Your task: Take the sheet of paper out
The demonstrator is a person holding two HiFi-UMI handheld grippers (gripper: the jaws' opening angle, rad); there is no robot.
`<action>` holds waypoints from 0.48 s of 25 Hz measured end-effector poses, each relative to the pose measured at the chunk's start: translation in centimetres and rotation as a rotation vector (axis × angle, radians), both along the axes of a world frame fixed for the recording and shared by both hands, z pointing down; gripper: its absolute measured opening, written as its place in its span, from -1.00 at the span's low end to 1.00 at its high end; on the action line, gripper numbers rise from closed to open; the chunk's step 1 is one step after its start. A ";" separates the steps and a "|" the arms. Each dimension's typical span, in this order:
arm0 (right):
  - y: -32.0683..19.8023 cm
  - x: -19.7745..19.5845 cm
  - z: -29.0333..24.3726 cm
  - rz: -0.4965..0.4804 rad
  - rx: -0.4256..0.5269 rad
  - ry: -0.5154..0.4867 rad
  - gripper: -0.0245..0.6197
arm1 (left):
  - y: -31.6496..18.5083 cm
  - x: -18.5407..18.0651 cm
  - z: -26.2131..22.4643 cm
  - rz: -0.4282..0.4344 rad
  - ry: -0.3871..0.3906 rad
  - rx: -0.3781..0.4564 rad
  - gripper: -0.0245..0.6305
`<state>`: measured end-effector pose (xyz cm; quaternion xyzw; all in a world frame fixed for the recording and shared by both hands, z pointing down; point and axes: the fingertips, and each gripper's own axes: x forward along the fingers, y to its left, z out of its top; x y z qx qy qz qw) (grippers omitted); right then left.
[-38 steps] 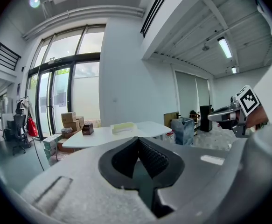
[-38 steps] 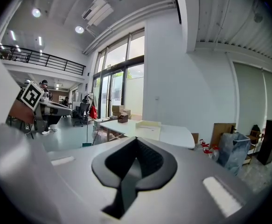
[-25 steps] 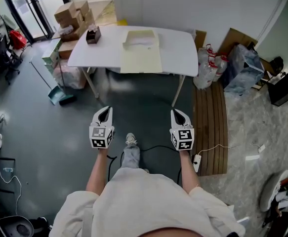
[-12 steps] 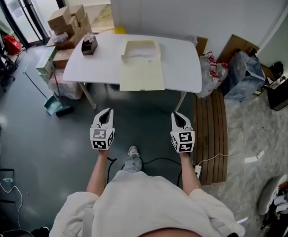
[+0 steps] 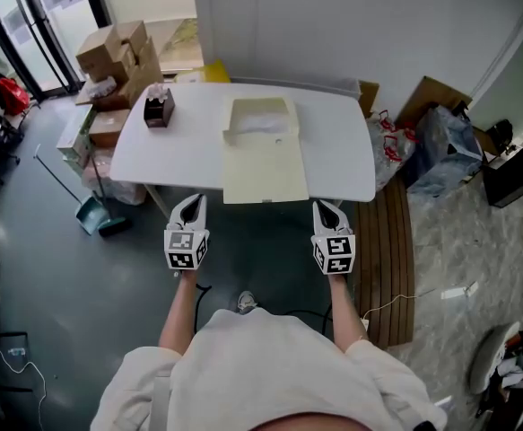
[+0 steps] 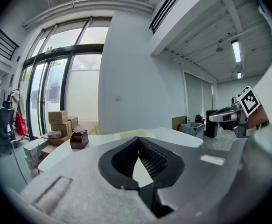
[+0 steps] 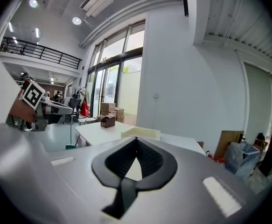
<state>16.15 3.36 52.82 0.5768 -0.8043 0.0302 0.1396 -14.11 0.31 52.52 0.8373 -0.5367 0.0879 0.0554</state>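
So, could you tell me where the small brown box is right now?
In the head view, the small brown box sits at the left end of the white table, left of the cream folder.

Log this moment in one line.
phase: pre-grasp | left gripper: shut, empty | right gripper: shut, empty | both: short of table | folder: open on table, untouched

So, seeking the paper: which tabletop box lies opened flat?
The wide cream box in the middle, lid flat toward the near edge; the small dark box isn't.
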 end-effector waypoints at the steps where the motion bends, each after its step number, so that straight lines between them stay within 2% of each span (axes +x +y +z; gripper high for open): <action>1: -1.0 -0.3 -0.2 0.001 0.004 0.003 -0.92 | -1.1 -0.2 0.0 0.003 0.003 0.002 -0.91; 7: -6.1 -1.6 -0.4 0.016 0.015 0.012 -0.92 | -6.6 -1.2 -0.3 0.026 0.012 0.015 -0.91; 12: -7.6 -2.1 0.7 0.026 -0.006 0.017 -0.92 | -8.8 -1.4 0.3 0.039 0.016 0.010 -0.91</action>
